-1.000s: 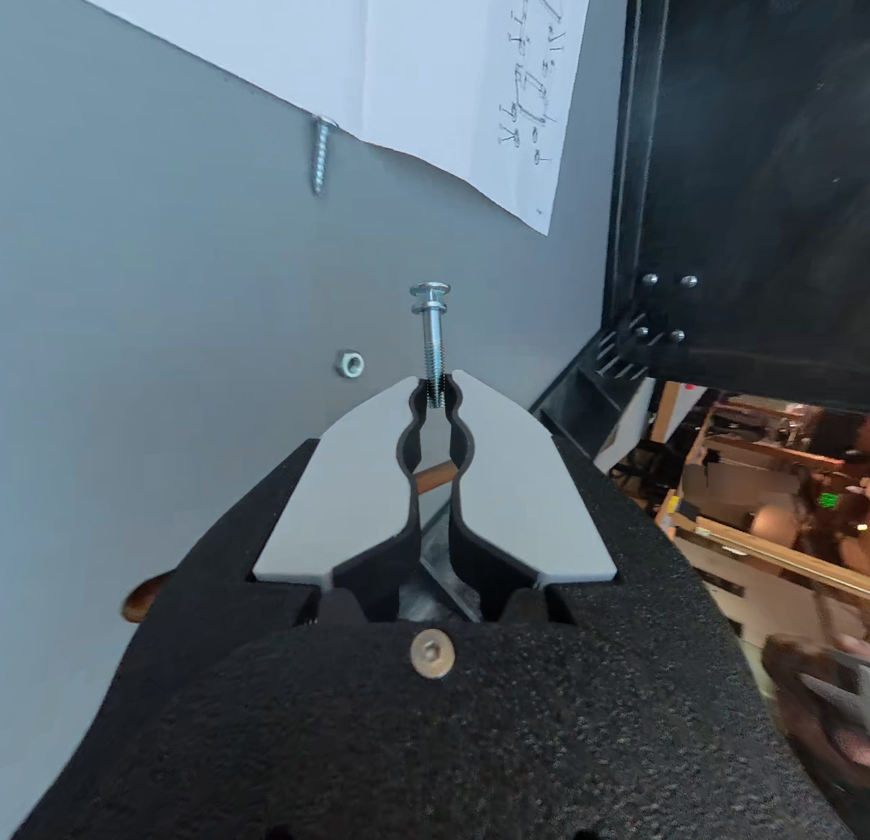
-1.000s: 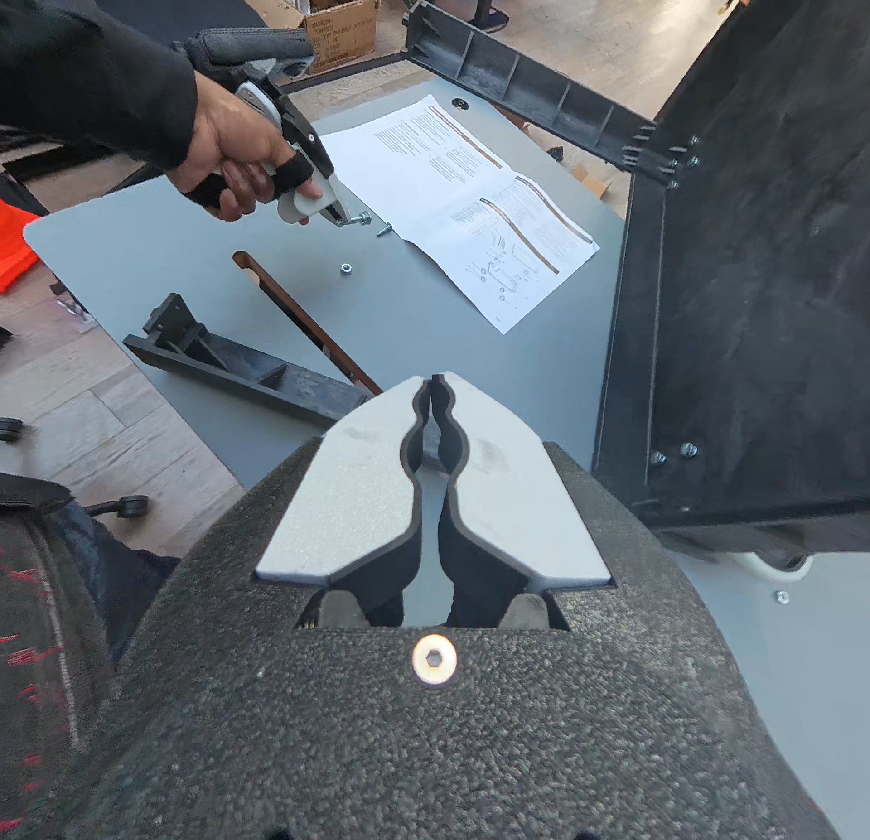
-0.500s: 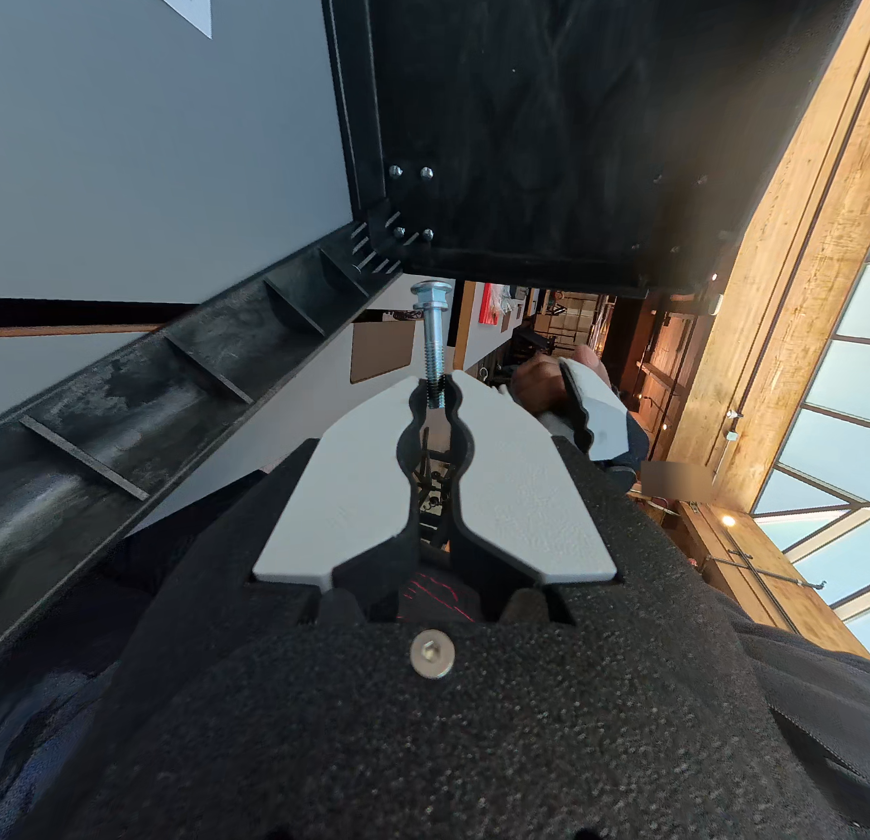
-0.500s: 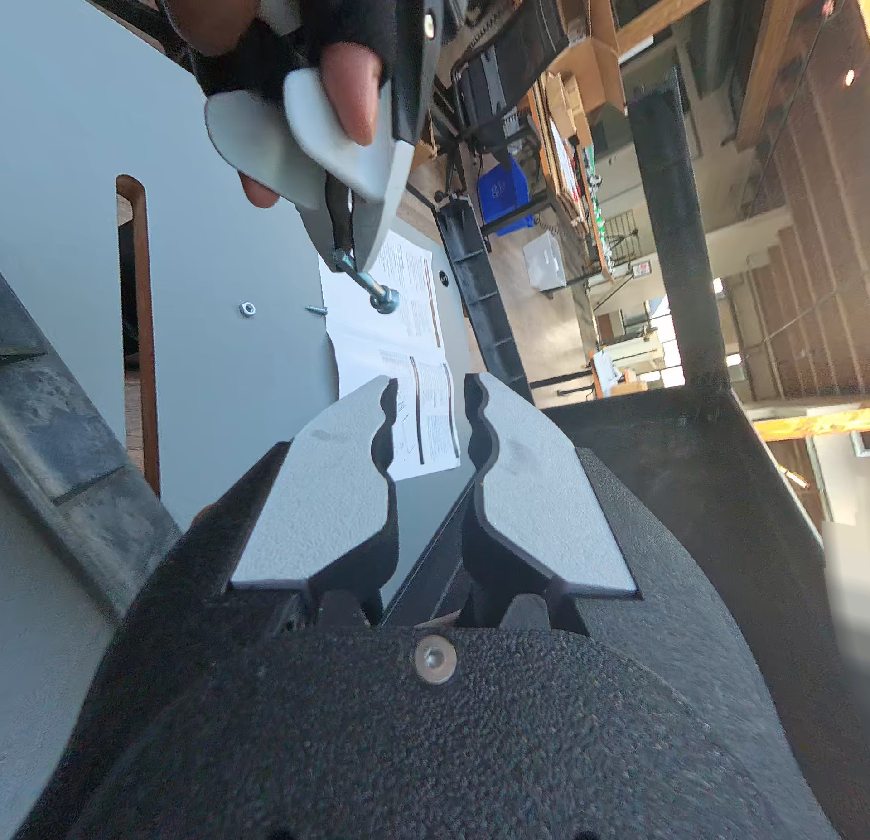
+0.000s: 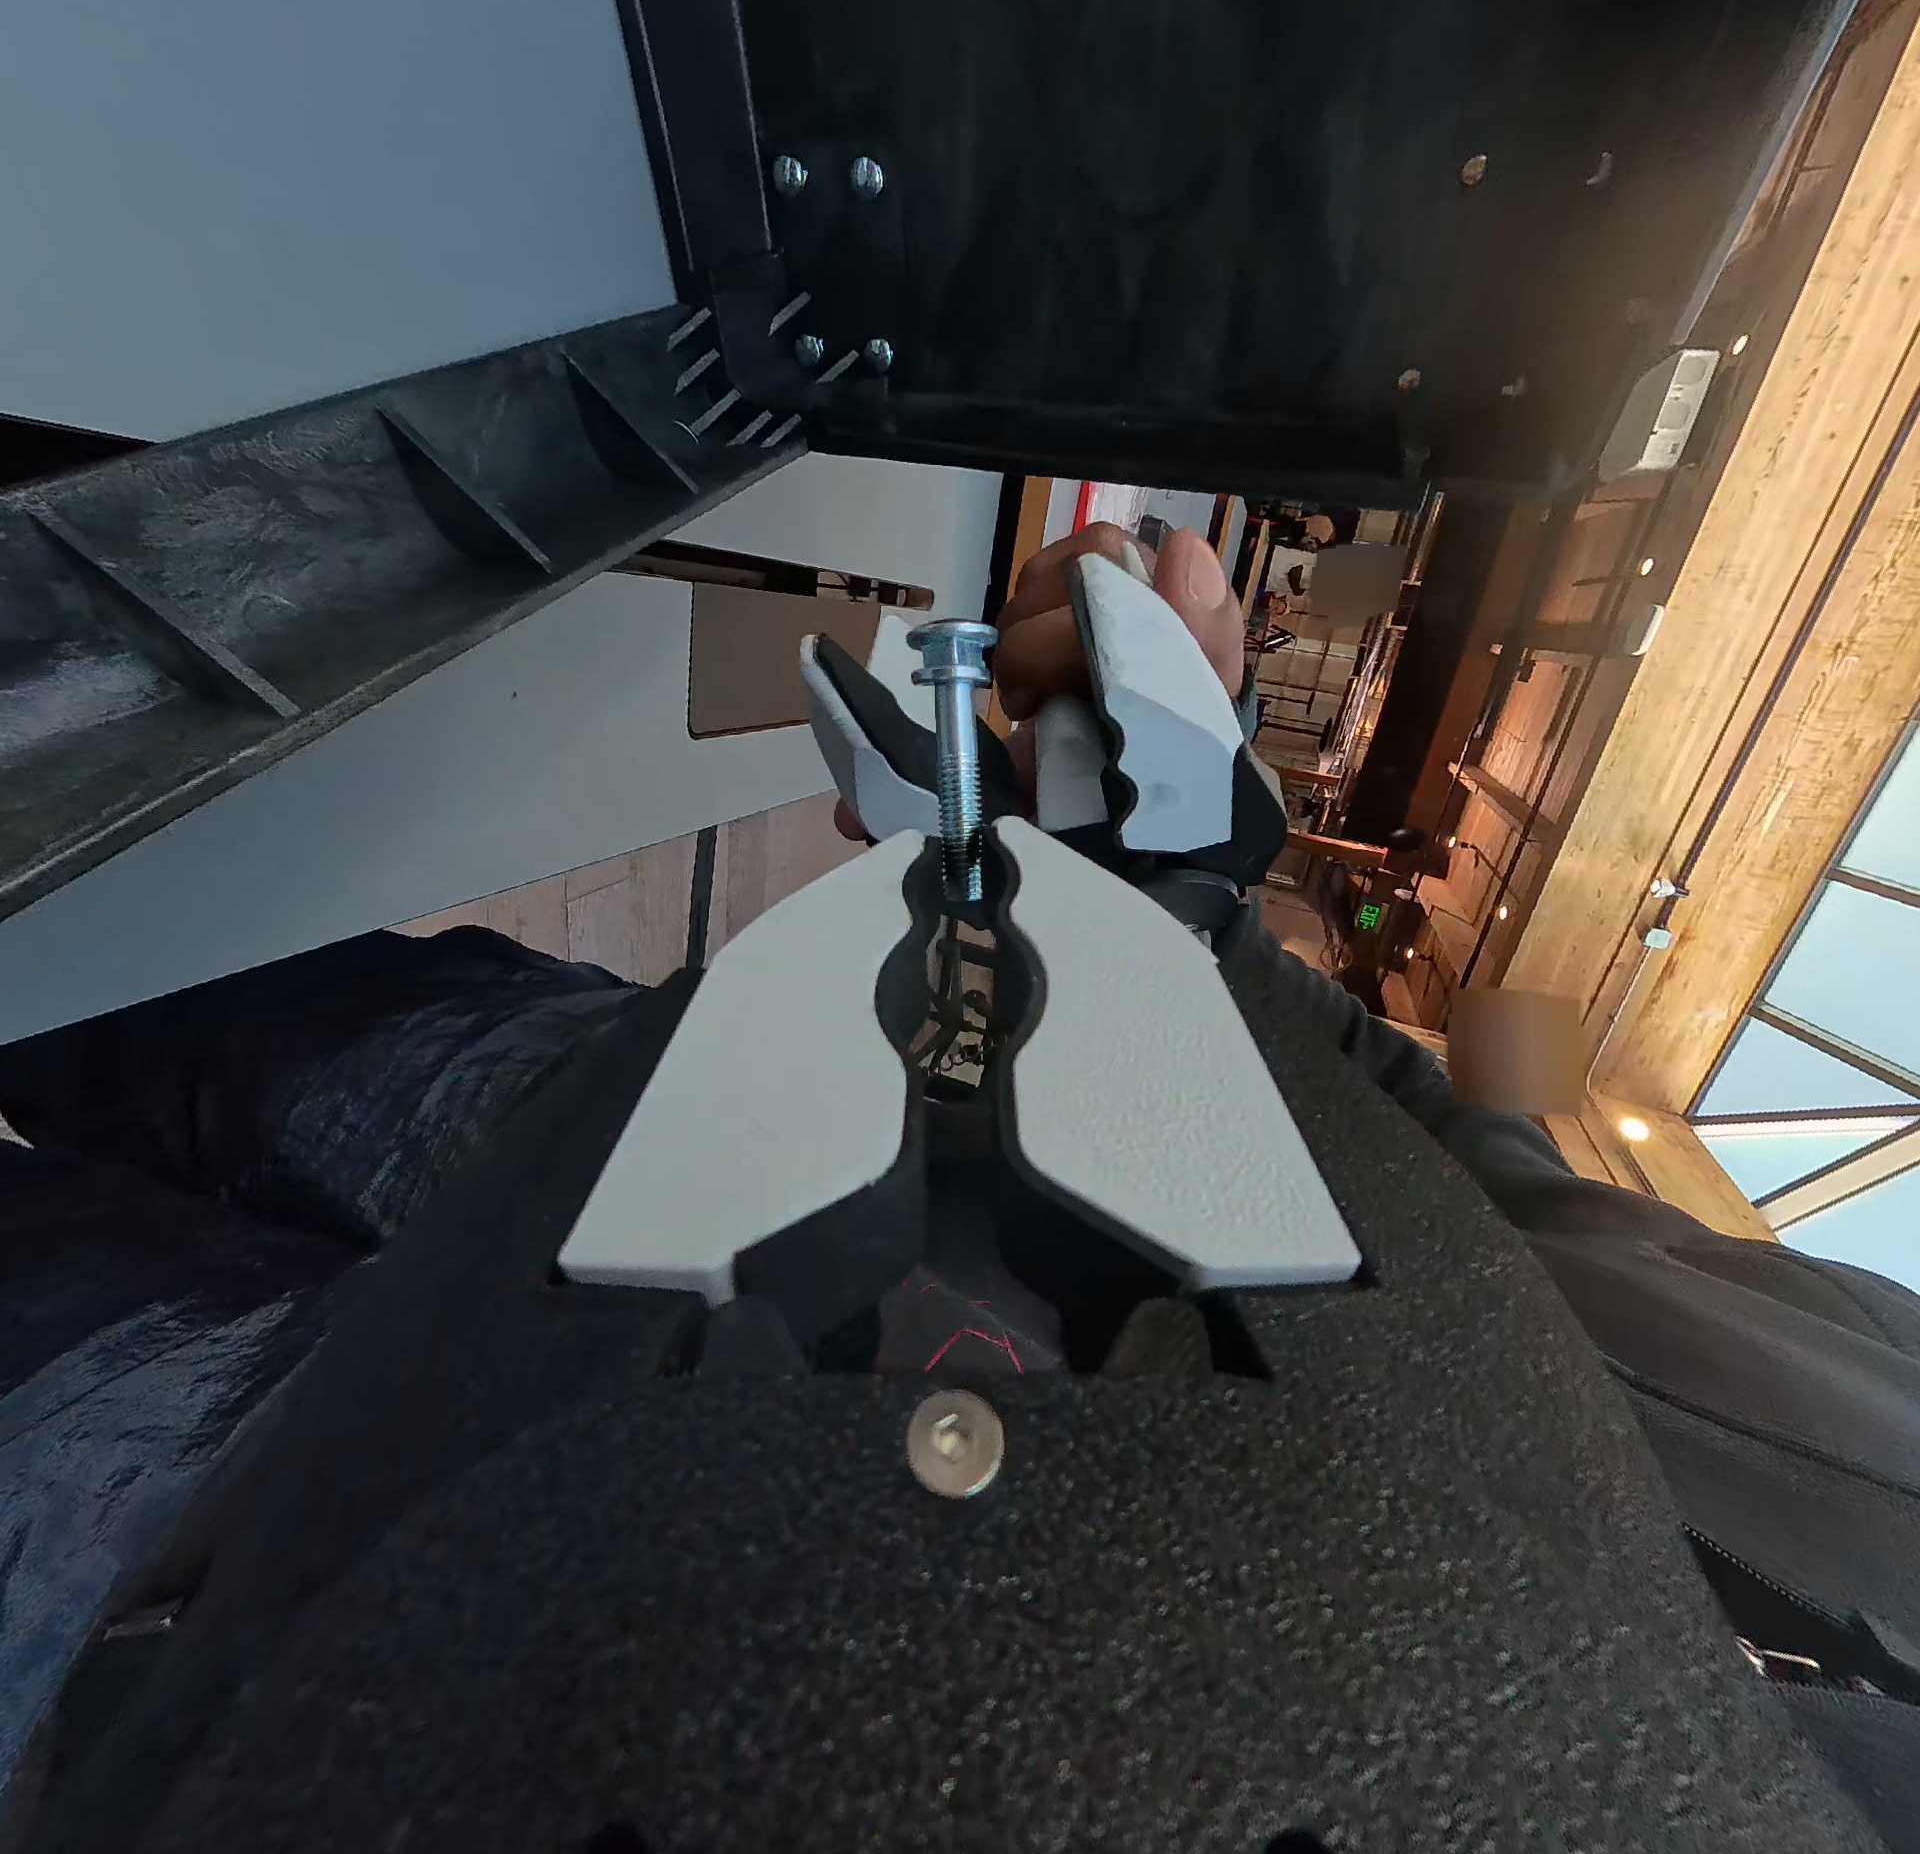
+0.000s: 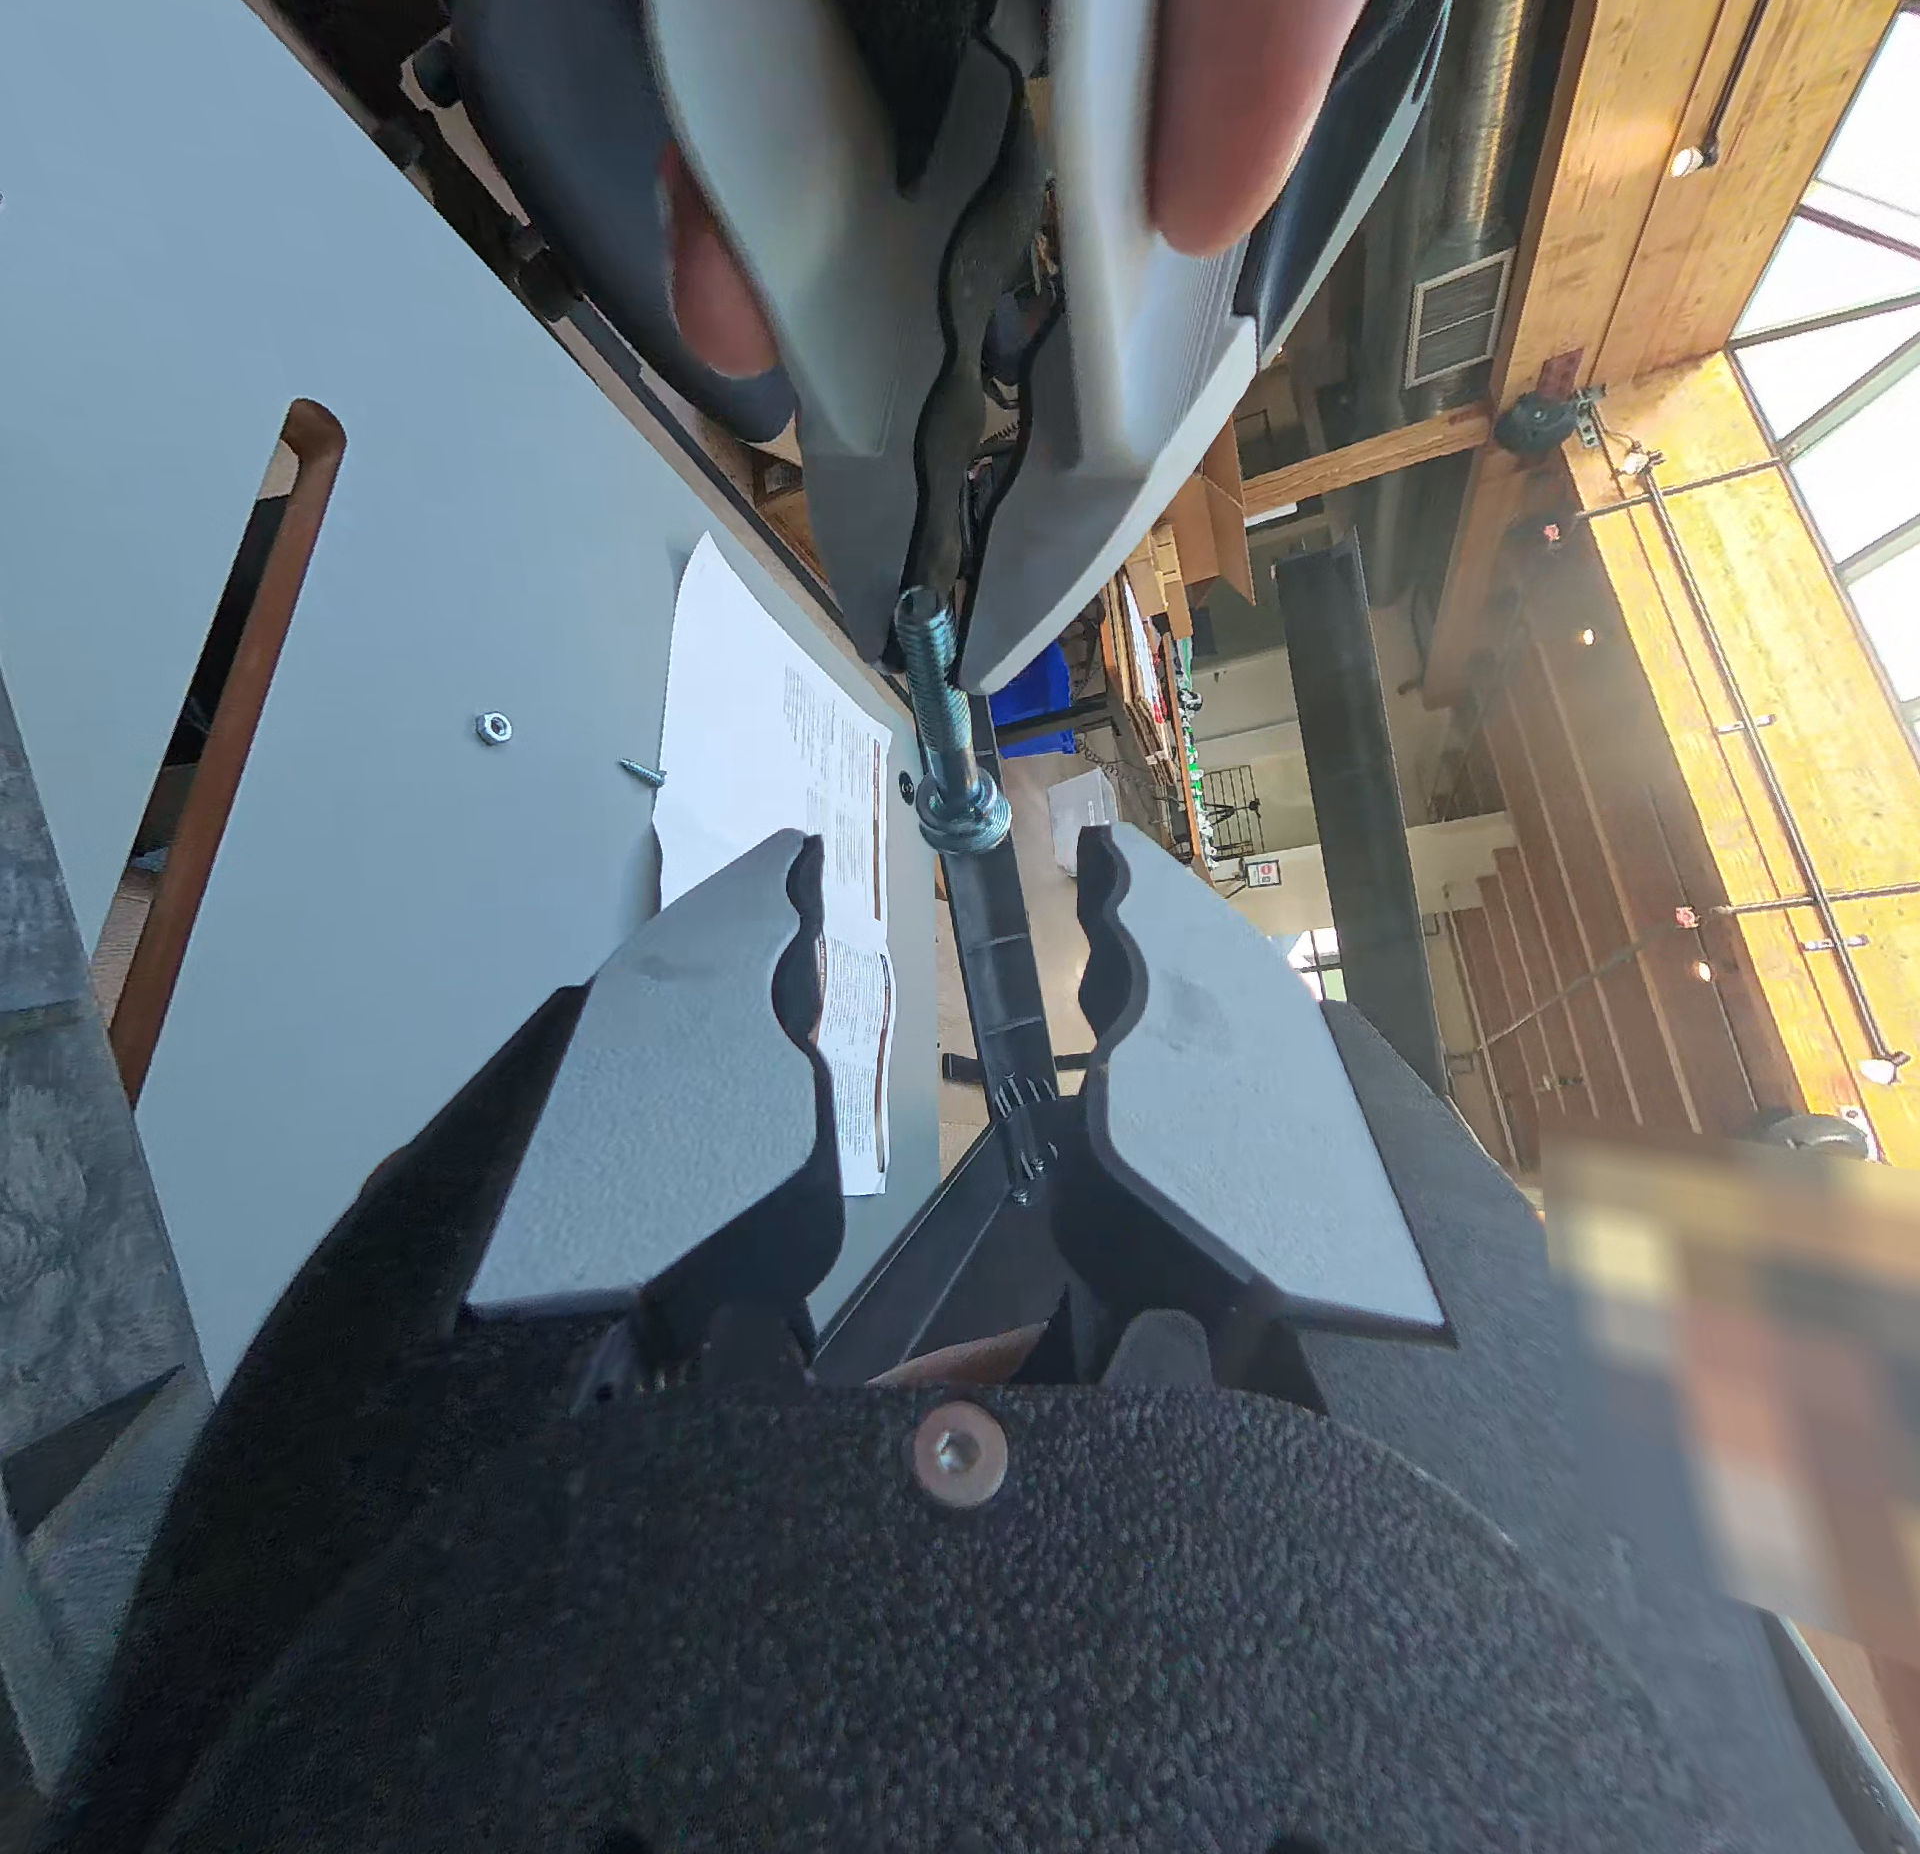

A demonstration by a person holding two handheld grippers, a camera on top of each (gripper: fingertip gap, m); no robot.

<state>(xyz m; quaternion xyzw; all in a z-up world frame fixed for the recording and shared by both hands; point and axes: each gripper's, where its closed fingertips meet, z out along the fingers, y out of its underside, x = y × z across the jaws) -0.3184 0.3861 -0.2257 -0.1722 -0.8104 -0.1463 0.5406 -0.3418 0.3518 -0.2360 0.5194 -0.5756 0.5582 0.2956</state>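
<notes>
My left gripper is shut on the threaded end of a silver bolt. The bolt has washers under its head and points away from me. My right gripper is open and empty. In the right wrist view the same bolt hangs head-first just beyond my open fingertips, held by the left gripper above it. In the left wrist view the right gripper faces me with its jaws spread on either side of the bolt head.
A grey tabletop carries a loose nut, a small screw and a white instruction sheet. A black panel with a ribbed black rail is bolted at a corner. A slot cuts the tabletop. Some 4 centimeters of space lies between my two pairs of fingers. My right tips are roughly 35 centimeters from the black panel.
Both grippers have lifted off the table and turned to face each other. The right gripper has opened wider and closed in on the bolt head. The left stays shut on the bolt.
</notes>
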